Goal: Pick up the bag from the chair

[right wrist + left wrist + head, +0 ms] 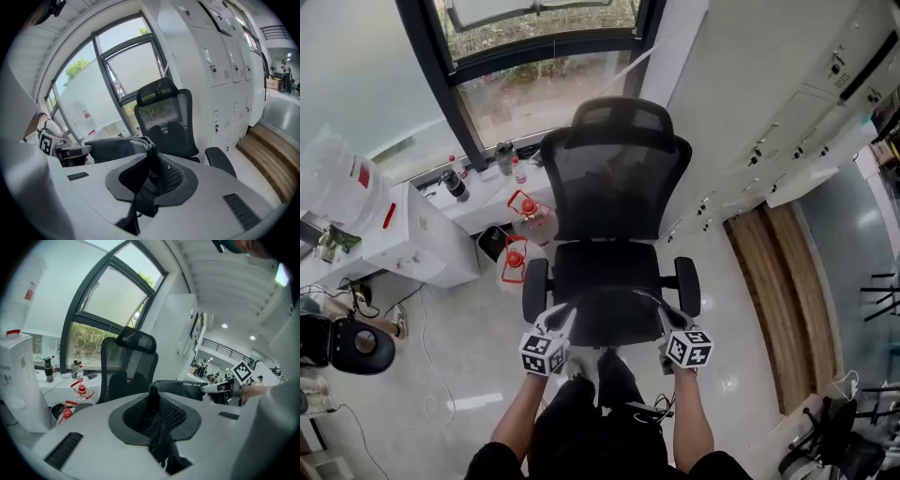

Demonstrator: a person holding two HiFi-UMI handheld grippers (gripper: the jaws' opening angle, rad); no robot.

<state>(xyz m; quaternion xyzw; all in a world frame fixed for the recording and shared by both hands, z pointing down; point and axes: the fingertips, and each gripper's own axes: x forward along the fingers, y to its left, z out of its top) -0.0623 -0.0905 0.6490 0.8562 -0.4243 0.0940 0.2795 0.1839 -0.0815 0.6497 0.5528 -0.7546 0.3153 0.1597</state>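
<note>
Left claw [153, 404] and right claw [152, 164] each clench one end of the black bag [614, 314]. It looks lifted clear above the chair's [614, 178] front edge, so the pickup is nearly done.

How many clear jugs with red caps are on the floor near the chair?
2. In the head view, both are left of the chair: one jug by the backrest, the other jug nearer, by the armrest. More may hide behind the chair.
</note>
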